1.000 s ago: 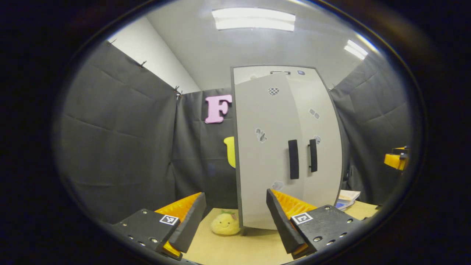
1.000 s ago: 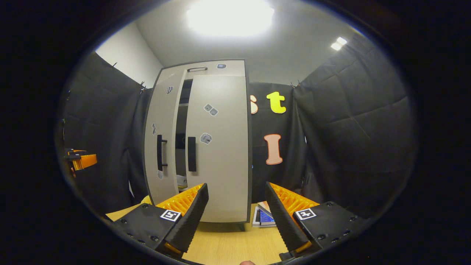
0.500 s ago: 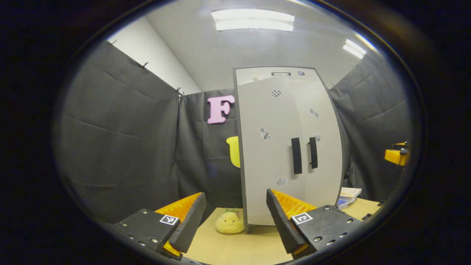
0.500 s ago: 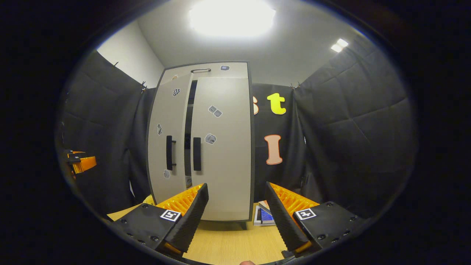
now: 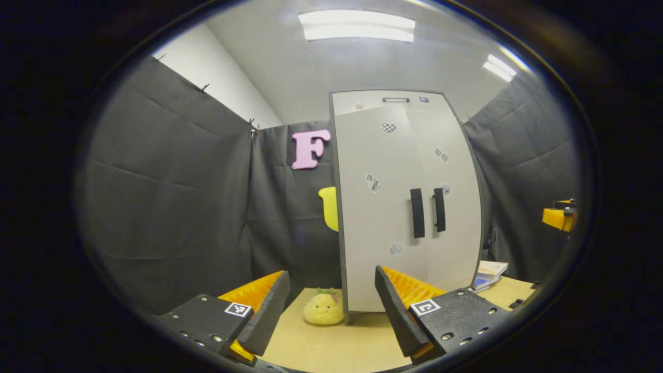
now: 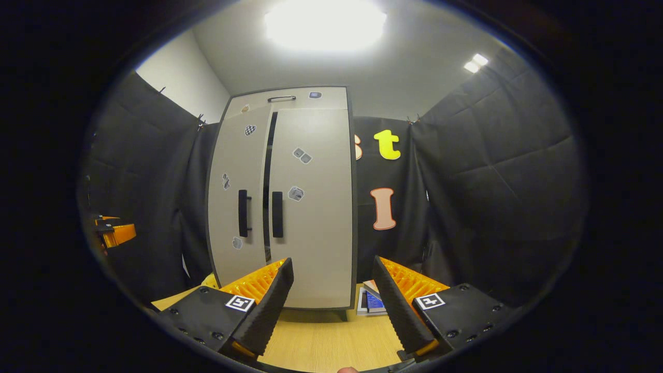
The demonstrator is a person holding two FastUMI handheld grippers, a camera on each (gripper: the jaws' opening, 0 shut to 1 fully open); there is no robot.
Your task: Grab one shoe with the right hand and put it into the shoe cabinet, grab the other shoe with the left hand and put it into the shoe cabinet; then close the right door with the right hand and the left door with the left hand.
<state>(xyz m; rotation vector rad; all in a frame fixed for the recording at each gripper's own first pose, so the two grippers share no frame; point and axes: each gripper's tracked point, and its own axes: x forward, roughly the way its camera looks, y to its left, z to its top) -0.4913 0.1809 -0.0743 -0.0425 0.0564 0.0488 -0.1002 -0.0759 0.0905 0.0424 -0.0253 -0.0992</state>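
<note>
The tall grey shoe cabinet (image 5: 409, 202) stands on the wooden table (image 5: 331, 347), its two doors drawn together with black handles side by side. In the right gripper view the shoe cabinet (image 6: 287, 202) shows a thin dark gap between its left door (image 6: 235, 191) and right door (image 6: 316, 202). No shoe is visible. My left gripper (image 5: 331, 316) is open and empty, short of the cabinet. My right gripper (image 6: 334, 305) is open and empty too. The right gripper (image 5: 558, 217) appears far right in the left gripper view, the left gripper (image 6: 115, 232) far left in the right gripper view.
A yellow plush toy (image 5: 323, 309) sits on the table at the cabinet's left foot. A stack of books (image 5: 488, 274) lies to the cabinet's right, the same books (image 6: 370, 301) in the right gripper view. Black cloth walls close in the booth.
The left door has swung from ajar to nearly shut, the dark gap narrowing to a thin slit. Both grippers have stayed open and almost still.
</note>
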